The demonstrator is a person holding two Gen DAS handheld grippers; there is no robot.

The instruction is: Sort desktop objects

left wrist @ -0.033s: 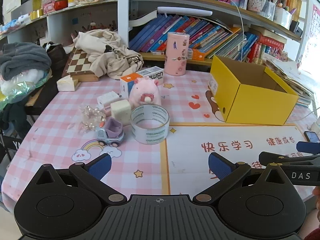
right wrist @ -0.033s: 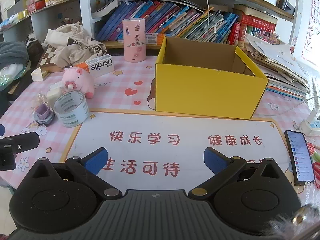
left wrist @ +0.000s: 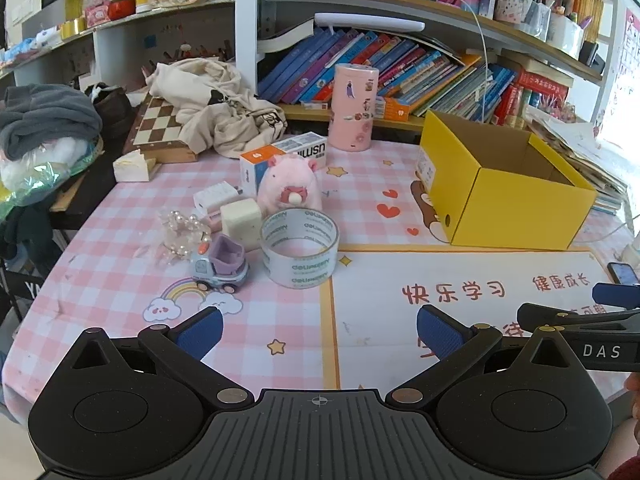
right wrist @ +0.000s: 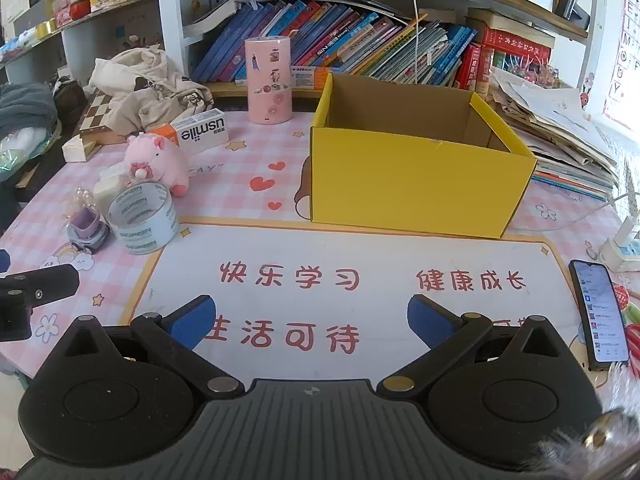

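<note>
Two grippers are hovering low over the near edge of the surface (right wrist: 248, 148), and you are holding both of them released: the left gripper (left wrist: 320, 330) and the right gripper (right wrist: 312, 322) are each standing with jaws spread wide and nothing between them. Sorting is looking as if it is only just getting under way. The yellow box (right wrist: 412, 182) is sitting open on the far right, and no item is showing inside it from either view, though its floor is partly hidden.

Everything waiting to be sorted is lying in a cluster on the left: the tape roll (left wrist: 300, 246), the toy truck (left wrist: 220, 266) just beside it, the pink plush pig (left wrist: 290, 188) behind the roll, a pale cube (left wrist: 242, 220), a white charger (left wrist: 214, 198), a bead bracelet (left wrist: 182, 232) and the white carton (right wrist: 202, 132) at the back.

Your left gripper is pointing at that cluster, so it is probably the one to go first. The tape roll is sitting nearest and standing clear on its right side; you would be reaching forward, straddling its wall or its full width, then carrying it right to the box.

Readable writing: the carton is reading "usmile"; the tape is carrying a repeated printed brand too small to make out surely; the other gripper's arm is showing "DAS". The mat is bearing red Chinese characters, and a phone (right wrist: 600, 312) is lying lit at the near right.
</note>
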